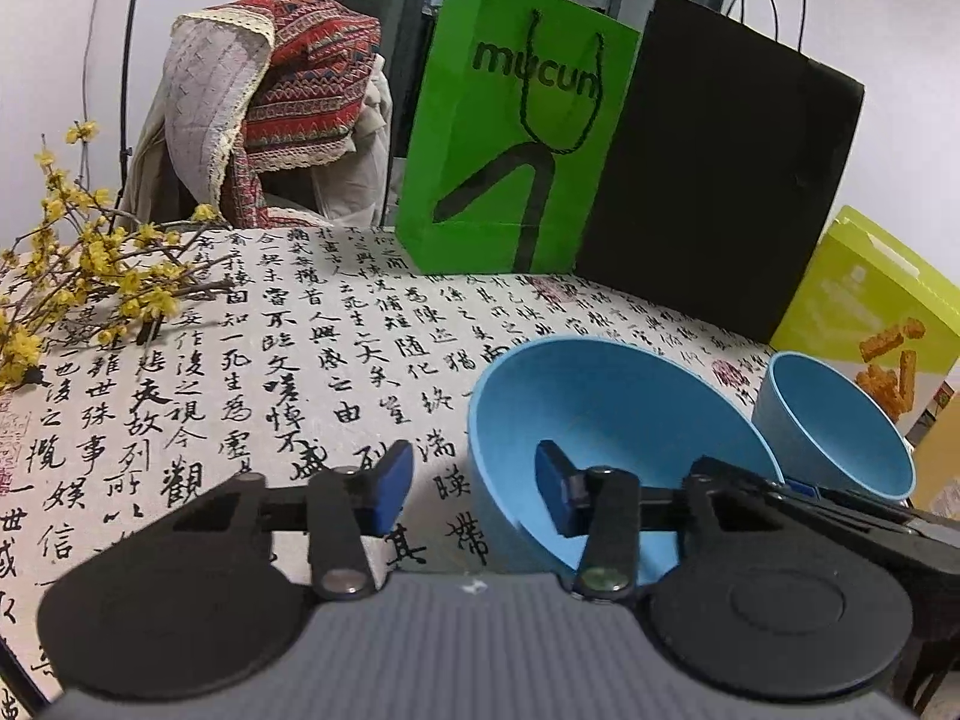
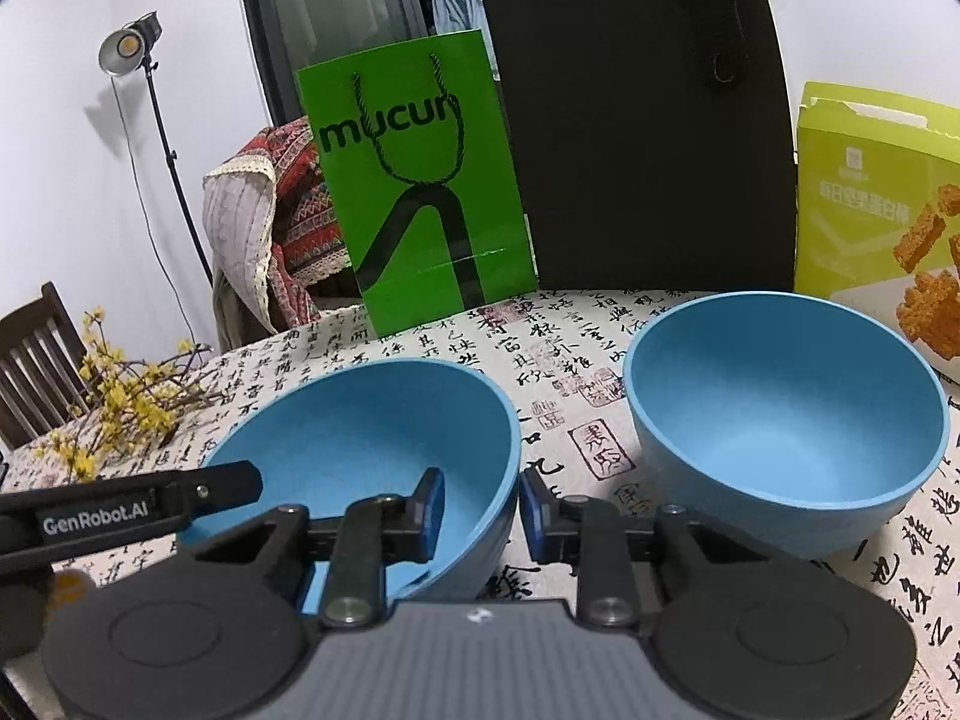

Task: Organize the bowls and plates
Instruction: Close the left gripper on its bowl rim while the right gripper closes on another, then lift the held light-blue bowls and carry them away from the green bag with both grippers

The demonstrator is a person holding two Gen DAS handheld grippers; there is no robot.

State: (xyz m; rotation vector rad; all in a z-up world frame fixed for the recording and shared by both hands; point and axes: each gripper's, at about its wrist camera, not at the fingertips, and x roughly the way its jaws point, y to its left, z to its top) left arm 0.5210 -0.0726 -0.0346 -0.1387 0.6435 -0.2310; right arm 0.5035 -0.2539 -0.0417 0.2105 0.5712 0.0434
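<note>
Two blue bowls stand on the calligraphy tablecloth (image 1: 252,360). My left gripper (image 1: 474,492) straddles the left rim of the nearer bowl (image 1: 612,414), one pad outside and one inside, with gaps to the wall on both sides. From the other side, my right gripper (image 2: 480,510) straddles the right rim of that same bowl (image 2: 372,420). Its outer pad sits close against the wall and its inner pad stands a little off. The second bowl (image 2: 786,420) stands free to the right, also seen in the left wrist view (image 1: 840,432). A left gripper finger (image 2: 228,483) reaches in over the far rim.
Along the table's back stand a green paper bag (image 2: 420,180), a black bag (image 2: 648,138) and a yellow-green snack box (image 2: 876,210). Yellow flower branches (image 1: 78,276) lie at the left edge. A chair draped with patterned cloth (image 1: 288,90) and a lamp stand (image 2: 132,48) are behind.
</note>
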